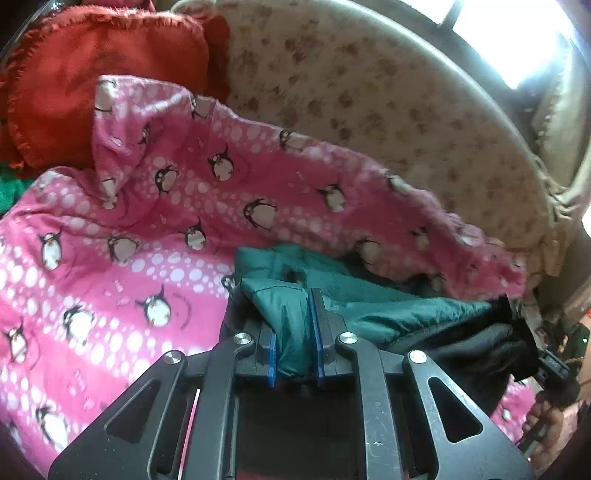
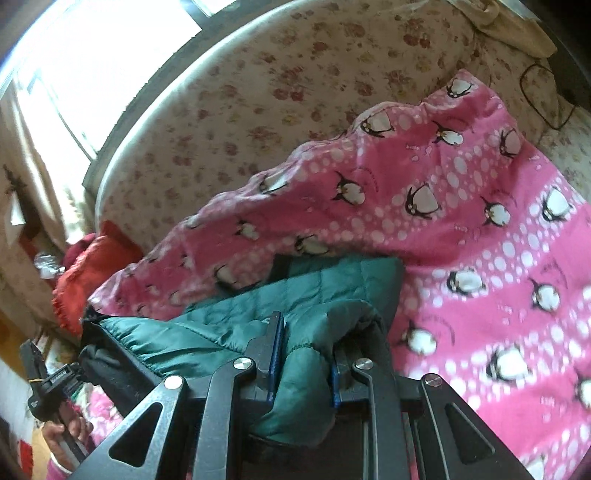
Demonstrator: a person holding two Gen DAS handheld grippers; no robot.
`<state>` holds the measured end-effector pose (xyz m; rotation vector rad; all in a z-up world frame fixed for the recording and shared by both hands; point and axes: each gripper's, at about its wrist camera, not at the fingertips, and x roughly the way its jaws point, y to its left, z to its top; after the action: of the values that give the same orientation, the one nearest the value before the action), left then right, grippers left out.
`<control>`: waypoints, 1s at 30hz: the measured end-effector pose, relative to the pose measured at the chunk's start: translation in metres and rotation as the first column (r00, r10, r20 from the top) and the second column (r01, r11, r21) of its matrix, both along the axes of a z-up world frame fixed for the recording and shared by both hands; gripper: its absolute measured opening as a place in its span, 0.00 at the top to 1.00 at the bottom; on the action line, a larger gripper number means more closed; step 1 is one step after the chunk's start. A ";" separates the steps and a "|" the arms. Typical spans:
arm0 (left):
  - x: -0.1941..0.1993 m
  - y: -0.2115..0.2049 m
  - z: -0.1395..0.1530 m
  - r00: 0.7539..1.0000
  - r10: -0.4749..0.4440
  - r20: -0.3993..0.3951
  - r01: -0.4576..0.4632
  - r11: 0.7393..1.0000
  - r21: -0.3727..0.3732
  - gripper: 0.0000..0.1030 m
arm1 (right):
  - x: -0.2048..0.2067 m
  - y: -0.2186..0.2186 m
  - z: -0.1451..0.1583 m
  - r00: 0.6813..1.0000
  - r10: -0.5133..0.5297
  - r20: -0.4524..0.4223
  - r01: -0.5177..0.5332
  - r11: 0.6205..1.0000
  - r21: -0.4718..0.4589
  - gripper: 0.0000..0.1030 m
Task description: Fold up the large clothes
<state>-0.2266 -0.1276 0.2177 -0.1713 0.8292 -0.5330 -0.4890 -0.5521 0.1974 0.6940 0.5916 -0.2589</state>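
A dark green quilted jacket [image 1: 388, 306] with black lining [image 1: 480, 350] hangs stretched between both grippers, above a bed. In the left wrist view my left gripper [image 1: 293, 314] is shut on a bunched fold of the green fabric, which sits between its blue pads [image 1: 317, 339]. From there the jacket runs off to the right, toward a hand [image 1: 543, 424] on the other gripper's handle. In the right wrist view my right gripper [image 2: 306, 339] is shut on the jacket [image 2: 229, 314] at its gathered hem. The fabric drapes over the right finger and hides its tip.
A pink penguin-print blanket [image 1: 129, 240] [image 2: 480, 221] lies rumpled across the bed under the jacket. Beyond it are a floral sheet [image 1: 369, 92], a red fringed cushion [image 1: 92, 74] and a bright window [image 1: 498, 29]. A black cable [image 2: 546, 99] lies on the sheet.
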 end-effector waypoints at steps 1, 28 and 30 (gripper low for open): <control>0.009 -0.005 -0.006 1.000 0.007 -0.010 -0.007 1.000 0.006 0.87 | 0.006 -0.006 -0.004 1.000 -0.004 -0.006 0.004 1.000 0.007 0.82; 0.042 -0.015 -0.002 0.999 -0.027 0.027 0.028 1.000 -0.006 0.26 | 0.055 -0.030 -0.020 0.997 -0.081 -0.002 0.081 0.997 -0.010 0.34; 0.035 -0.019 -0.004 0.999 -0.043 0.029 0.043 0.999 0.003 0.26 | 0.049 -0.030 -0.015 0.994 -0.110 0.013 0.110 0.994 -0.022 0.34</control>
<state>-0.1921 -0.1462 0.2136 -0.1439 0.8069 -0.5737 -0.4400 -0.5816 0.1824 0.7065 0.5388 -0.3636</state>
